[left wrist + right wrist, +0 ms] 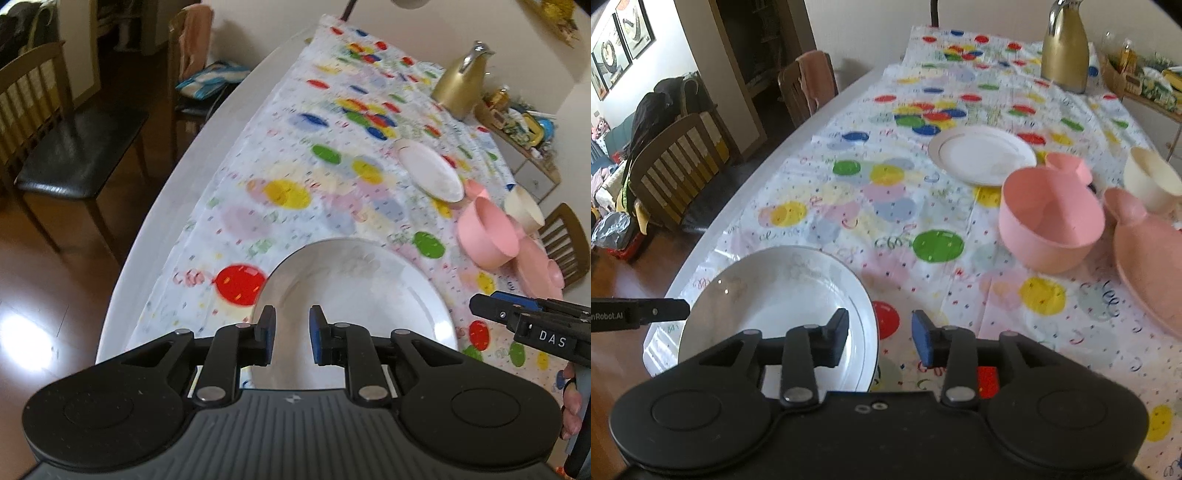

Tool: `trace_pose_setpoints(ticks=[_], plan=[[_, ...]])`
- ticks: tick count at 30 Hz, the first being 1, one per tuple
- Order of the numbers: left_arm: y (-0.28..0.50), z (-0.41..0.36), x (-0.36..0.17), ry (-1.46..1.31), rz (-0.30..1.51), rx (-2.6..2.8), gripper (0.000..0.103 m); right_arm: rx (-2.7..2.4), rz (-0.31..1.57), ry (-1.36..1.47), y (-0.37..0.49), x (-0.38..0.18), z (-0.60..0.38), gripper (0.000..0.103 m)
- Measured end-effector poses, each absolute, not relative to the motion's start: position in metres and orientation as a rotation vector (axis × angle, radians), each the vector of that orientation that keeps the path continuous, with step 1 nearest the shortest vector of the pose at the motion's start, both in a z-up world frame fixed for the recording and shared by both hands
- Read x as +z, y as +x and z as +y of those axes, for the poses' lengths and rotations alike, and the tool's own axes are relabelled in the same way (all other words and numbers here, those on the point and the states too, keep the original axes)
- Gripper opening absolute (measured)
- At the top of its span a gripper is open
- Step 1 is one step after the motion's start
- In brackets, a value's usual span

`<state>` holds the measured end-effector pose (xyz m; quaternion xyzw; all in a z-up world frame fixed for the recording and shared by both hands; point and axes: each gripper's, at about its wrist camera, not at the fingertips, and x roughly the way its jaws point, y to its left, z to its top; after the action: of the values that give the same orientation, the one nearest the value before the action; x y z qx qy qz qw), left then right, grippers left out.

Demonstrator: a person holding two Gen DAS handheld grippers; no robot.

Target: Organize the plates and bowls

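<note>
A large white deep plate (pixel 354 288) (pixel 783 295) lies near the table's front left edge. My left gripper (pixel 291 334) is open, its fingers over the plate's near rim. My right gripper (pixel 879 339) is open, straddling the plate's right rim without closing on it; it also shows in the left wrist view (pixel 476 304). Farther back sit a small white plate (pixel 982 153) (pixel 430 171), a pink bowl (pixel 1051 218) (pixel 487 236), a pink plate (pixel 1152 254), a small pink cup (pixel 1067 164) and a cream bowl (pixel 1150 179) (pixel 524 210).
The table has a balloon-pattern cloth (pixel 897 206). A gold jug (pixel 1065 51) (pixel 460 79) stands at the far right. Wooden chairs (pixel 48 147) (pixel 679 162) stand along the left side. A cluttered side shelf (pixel 1145 81) is at the far right.
</note>
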<state>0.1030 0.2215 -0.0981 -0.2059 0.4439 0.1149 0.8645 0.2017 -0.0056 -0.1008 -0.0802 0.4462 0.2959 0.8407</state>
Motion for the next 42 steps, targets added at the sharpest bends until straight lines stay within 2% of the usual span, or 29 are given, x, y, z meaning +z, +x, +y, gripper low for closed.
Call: trace_pose_setpoints(ticks=[2,4,7,8,9,14,16,18,22,24,27,30,42], plan=[[0.108,0.219,-0.092,-0.430,0.914,0.216,0.019,0.616,0.924,-0.167,0.202,-0.094,-0.007,0.044],[0.115,0.214,-0.087,-0.419,0.898,0.197,0.024,0.605,0.901,-0.168,0.201,-0.086,-0.010,0.048],[0.124,0.207,-0.077,-0.391,0.864,0.167,0.046,0.588,0.866,-0.164,0.200,-0.075,-0.013,0.052],[0.126,0.205,-0.072,-0.384,0.846,0.159,0.058,0.581,0.855,-0.160,0.201,-0.072,-0.014,0.054],[0.128,0.202,-0.069,-0.376,0.831,0.153,0.062,0.574,0.844,-0.155,0.200,-0.068,-0.015,0.056],[0.140,0.193,-0.054,-0.340,0.787,0.109,0.063,0.540,0.794,-0.141,0.200,-0.052,-0.020,0.065],[0.145,0.190,-0.048,-0.325,0.770,0.092,0.066,0.533,0.776,-0.137,0.201,-0.046,-0.022,0.069],[0.150,0.186,-0.043,-0.306,0.750,0.080,0.069,0.525,0.752,-0.137,0.201,-0.040,-0.024,0.077],[0.162,0.178,-0.031,-0.283,0.712,0.058,0.075,0.509,0.714,-0.141,0.205,-0.028,-0.030,0.084],[0.167,0.173,-0.026,-0.269,0.691,0.051,0.080,0.500,0.695,-0.140,0.209,-0.023,-0.034,0.092],[0.176,0.166,-0.022,-0.255,0.674,0.049,0.082,0.486,0.667,-0.146,0.217,-0.016,-0.040,0.099],[0.191,0.159,-0.022,-0.239,0.682,0.049,0.082,0.485,0.652,-0.146,0.228,-0.012,-0.044,0.102],[0.267,0.146,-0.027,-0.228,0.725,0.125,0.083,0.480,0.670,-0.181,0.315,-0.014,-0.050,0.102]])
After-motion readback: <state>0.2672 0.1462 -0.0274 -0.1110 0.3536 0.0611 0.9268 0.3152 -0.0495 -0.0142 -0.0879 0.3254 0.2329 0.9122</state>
